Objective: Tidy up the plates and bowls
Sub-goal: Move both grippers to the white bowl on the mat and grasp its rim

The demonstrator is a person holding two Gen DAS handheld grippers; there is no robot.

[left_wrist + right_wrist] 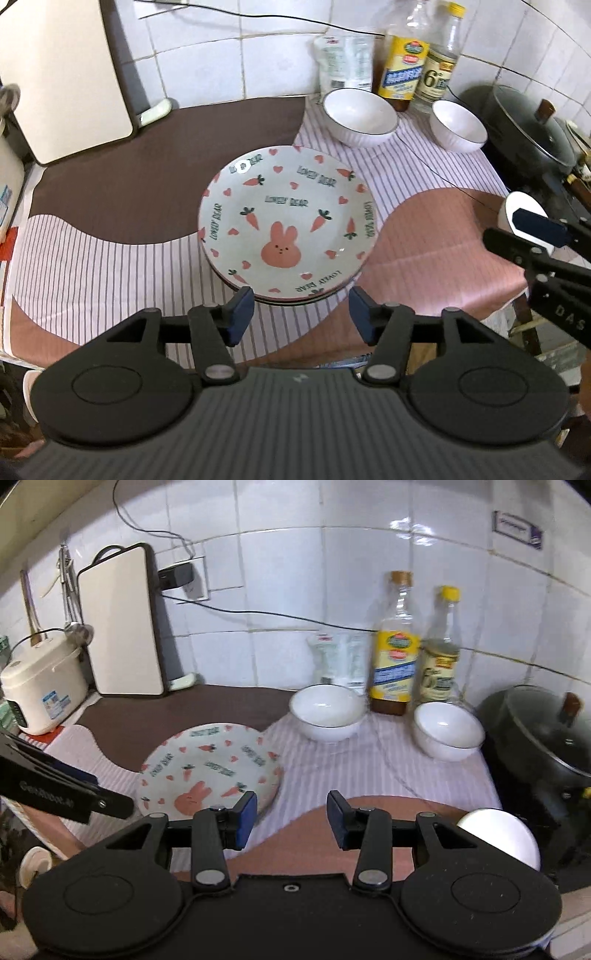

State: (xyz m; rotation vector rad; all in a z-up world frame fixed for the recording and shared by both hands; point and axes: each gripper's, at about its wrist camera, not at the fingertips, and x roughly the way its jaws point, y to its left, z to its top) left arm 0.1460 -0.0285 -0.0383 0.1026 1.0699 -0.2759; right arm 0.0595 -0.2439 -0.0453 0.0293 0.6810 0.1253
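Both of your grippers hang above the counter with nothing in them: the left gripper (301, 314) has its blue pads apart, just below the near rim of the plate stack (288, 221) in the left wrist view, and the right gripper (291, 819) has its jaws apart over the pink cloth (388, 827), with the plates off to its left in its own view. The plates look settled as a stack at the centre of the striped cloth, so the step in hand is most likely the bowls. Three show: one bowl (327, 716) at upper centre of the right wrist view, a second bowl (448, 731) to its right in front of the bottles (397, 646), and a third bowl (498, 838) at the lower right, partly behind the right gripper's body; whether it sits upright or tipped is hard to say from here. To do this well, take one bowl by its rim with one pad inside and one outside, lift it straight up clear of the bottles and the dark pot (546, 738), then lower it squarely into another bowl so they nest. None of the bowls is between either pair of jaws yet; all sit well apart from them.
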